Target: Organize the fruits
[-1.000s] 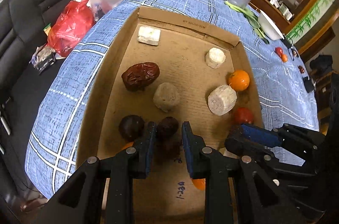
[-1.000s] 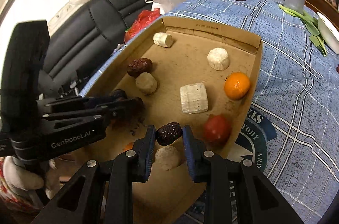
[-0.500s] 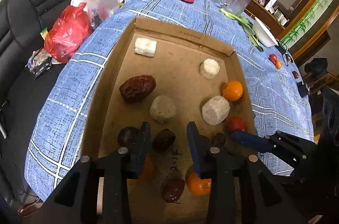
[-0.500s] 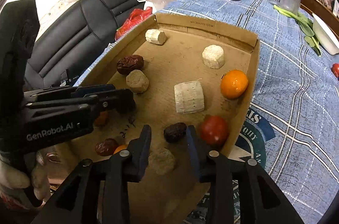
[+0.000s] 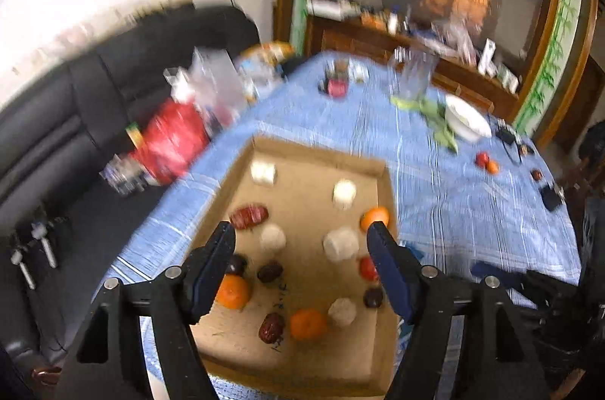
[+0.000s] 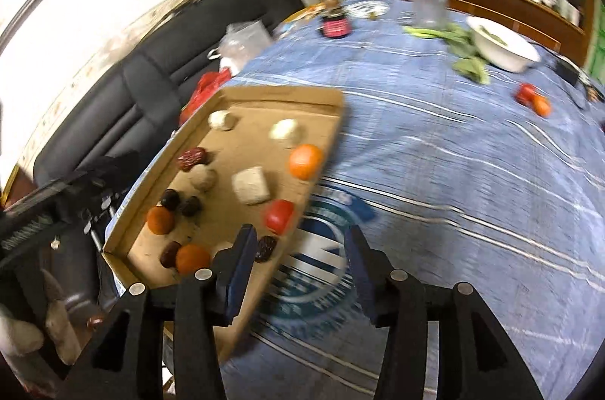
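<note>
Blue-checked surface [image 6: 472,154] carries a shallow cardboard tray [image 5: 321,150] at its sofa-side edge, likely as the sorting bin. Oranges, a tomato [image 6: 279,215], dark dates and pale lumps lie loose inside. Left gripper [image 5: 300,271] hangs above the tray, right gripper [image 6: 298,271] over its edge; both sets of jaws are opening, nothing between them. Only the right view shows clearly two stray fruits [image 6: 533,99] still out near the white bowl [image 6: 503,48].

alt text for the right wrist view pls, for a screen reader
The right gripper hangs with opening, empty jaws over the blue tablecloth, beside a cardboard tray holding oranges, dates, a tomato and pale lumps. Motion-blurred; a white bowl sits farther back.
</note>
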A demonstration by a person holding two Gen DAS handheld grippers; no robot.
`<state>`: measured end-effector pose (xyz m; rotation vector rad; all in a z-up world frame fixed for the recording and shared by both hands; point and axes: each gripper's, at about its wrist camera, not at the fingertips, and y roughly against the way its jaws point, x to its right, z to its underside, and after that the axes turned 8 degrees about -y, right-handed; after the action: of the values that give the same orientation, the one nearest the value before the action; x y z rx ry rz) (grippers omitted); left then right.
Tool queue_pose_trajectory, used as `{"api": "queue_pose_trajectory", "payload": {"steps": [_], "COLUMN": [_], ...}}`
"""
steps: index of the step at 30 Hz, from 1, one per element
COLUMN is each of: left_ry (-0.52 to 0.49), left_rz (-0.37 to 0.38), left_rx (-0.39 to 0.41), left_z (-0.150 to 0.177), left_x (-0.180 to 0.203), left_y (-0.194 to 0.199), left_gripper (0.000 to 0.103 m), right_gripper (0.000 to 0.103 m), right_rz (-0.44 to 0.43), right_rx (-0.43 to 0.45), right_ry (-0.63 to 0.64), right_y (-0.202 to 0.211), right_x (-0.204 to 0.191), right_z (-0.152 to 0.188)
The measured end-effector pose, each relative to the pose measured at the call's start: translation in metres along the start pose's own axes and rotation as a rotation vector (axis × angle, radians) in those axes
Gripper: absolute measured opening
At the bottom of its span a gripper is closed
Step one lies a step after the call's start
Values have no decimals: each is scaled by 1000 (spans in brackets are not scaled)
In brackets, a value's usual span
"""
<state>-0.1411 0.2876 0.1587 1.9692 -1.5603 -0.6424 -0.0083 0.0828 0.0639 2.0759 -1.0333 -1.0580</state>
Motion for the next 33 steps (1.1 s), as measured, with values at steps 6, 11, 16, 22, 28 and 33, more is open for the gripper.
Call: {"api": "queue_pose_trajectory", "payload": {"steps": [6,11,16,22,28,33], "left_ry": [-2,-2,-16,25,23,6], "left_rz": [-136,-215,-195,-179,-186,-194], "left_rx": [224,246,166,92,8,-32], "left_z": [-14,-13,-3,13,33,43], "left_x": [28,48,60,57,59,61], "left_y": [72,97,97,93,81,75], "left_gripper": [102,103,103,103,103,103], "right_gripper": [56,58,70,73,75,77], "right_rz": [11,2,-18,-15,-11,-1], "right_rx": [29,69,109,96,79,68], "right_ry": [22,62,91,109,125,141], "right_y": [34,56,73,76,74,72], "right_x": [15,12,7,4,0,-6], "right_z": [15,18,25,35,43,48]}}
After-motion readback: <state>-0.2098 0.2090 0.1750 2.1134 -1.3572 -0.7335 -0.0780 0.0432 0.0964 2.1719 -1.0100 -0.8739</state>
